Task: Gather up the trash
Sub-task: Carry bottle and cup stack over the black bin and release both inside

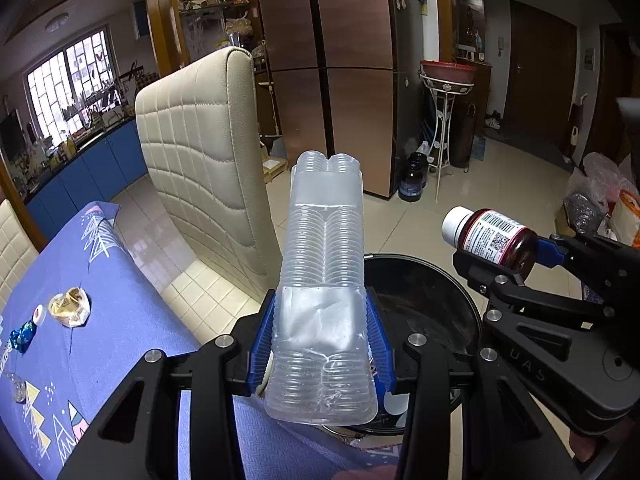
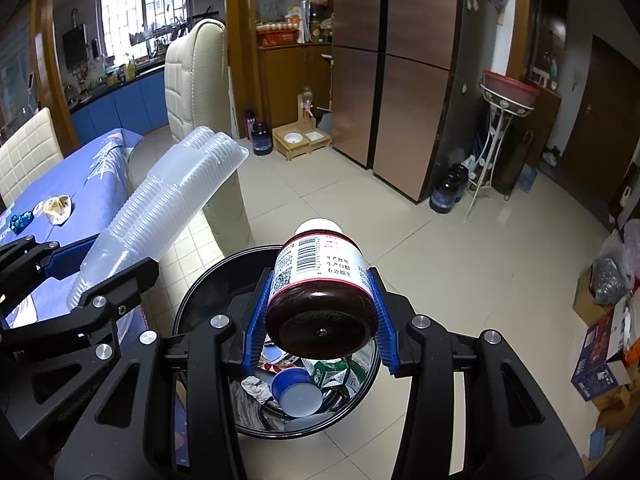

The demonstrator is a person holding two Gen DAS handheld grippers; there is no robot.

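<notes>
Trash is in both hands above the round black bin (image 2: 200, 300) beside the blue-clothed table (image 1: 120, 320): the left gripper (image 1: 324, 344) clamps a clear ribbed plastic tray (image 1: 324, 264), the right gripper (image 2: 320, 316) a dark brown pill bottle with white cap (image 2: 320, 280). Best to centre each over the opening before parting the jaws, since the long tray overhangs the rim and could catch. More wrappers (image 1: 70, 307) wait on the table.

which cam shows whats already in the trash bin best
The right wrist view: it looks down into the black trash bin, showing a blue cup and cartons. The left wrist view shows only its dark rim behind the plastic tray.
</notes>
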